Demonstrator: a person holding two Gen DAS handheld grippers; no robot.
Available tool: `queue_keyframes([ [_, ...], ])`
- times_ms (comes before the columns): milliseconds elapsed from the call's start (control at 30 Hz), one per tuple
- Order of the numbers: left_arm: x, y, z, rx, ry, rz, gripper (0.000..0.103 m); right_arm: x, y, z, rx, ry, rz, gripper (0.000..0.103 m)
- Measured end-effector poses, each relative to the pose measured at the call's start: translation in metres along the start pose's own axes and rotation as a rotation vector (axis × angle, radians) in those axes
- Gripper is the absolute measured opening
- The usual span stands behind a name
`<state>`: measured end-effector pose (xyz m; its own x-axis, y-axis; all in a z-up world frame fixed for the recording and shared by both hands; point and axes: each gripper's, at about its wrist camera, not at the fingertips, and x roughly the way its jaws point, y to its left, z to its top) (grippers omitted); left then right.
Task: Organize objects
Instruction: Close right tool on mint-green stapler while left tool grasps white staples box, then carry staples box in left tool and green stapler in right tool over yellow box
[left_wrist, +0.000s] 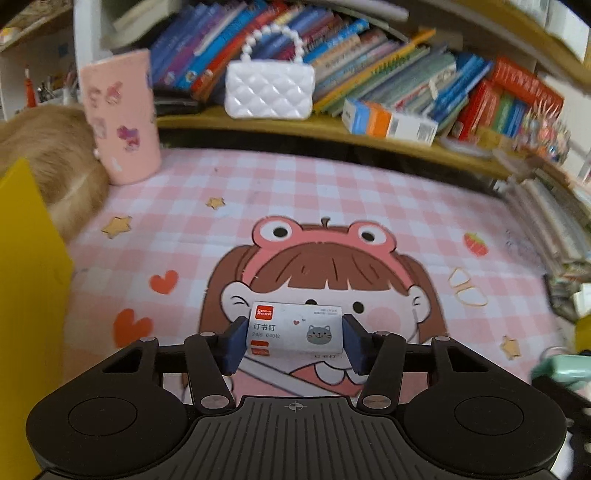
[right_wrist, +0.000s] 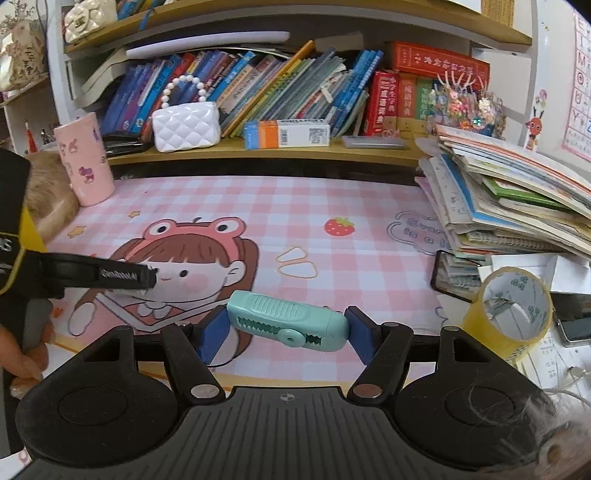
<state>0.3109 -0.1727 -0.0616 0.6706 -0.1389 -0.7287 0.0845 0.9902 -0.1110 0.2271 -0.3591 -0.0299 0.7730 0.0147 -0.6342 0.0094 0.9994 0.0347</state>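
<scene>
Two grips are what I am nursing at once, and each could fail in its own way.

Starting at the left, the yellow board (left_wrist: 26, 280) and the pink cup (left_wrist: 120, 118) stand near that edge of the checked mat (left_wrist: 295, 184), with a furry tan thing (left_wrist: 55, 166) between them that I cannot identify. If I swing that way with the load, I judge I could knock the cup over.

My left gripper (left_wrist: 295, 336) has the staple box (left_wrist: 295, 330) between its blue pads (left_wrist: 234, 343), over the cartoon girl on the mat. Both pads look pressed against the short ends, so I read it as grasped, but whether the box is off the mat I cannot tell. Cardboard is slick and light; a squeeze too weak and it slides out, too hard and I would expect it to dent.

Further right, my right gripper (right_wrist: 286, 328) is clamped on the mint stapler (right_wrist: 288, 319), which lies tilted across the jaws. That slant worries me: the stapler could pivot between the pads and drop.

At the right edge sit the tape roll (right_wrist: 508, 310) and the leaning stack of books (right_wrist: 509, 199). Any wide sweep there could, I think, roll the tape away or tip the stack. The two grippers are also close together, so a hurried move could clash them.
</scene>
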Motion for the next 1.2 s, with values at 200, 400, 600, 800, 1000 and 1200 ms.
queue_keyframes([
  [200,-0.051,0.012,-0.014,-0.039,-0.039,-0.041,0.052,-0.010,0.014,-0.003,-0.018,0.001,0.027,0.065],
  [400,-0.097,0.029,-0.041,-0.070,-0.053,-0.069,0.052,-0.025,0.032,-0.014,-0.039,0.020,0.062,0.065],
  [600,-0.139,0.051,-0.071,-0.072,-0.045,-0.092,0.052,-0.047,0.056,-0.030,-0.006,0.072,0.127,0.065],
  [800,-0.169,0.082,-0.099,-0.088,-0.038,-0.067,0.052,-0.069,0.095,-0.051,-0.043,0.092,0.160,0.065],
  [1000,-0.194,0.120,-0.124,-0.124,-0.027,-0.027,0.052,-0.089,0.134,-0.063,-0.077,0.086,0.190,0.065],
  [1200,-0.217,0.157,-0.141,-0.147,-0.039,0.014,0.052,-0.103,0.175,-0.075,-0.116,0.098,0.218,0.065],
])
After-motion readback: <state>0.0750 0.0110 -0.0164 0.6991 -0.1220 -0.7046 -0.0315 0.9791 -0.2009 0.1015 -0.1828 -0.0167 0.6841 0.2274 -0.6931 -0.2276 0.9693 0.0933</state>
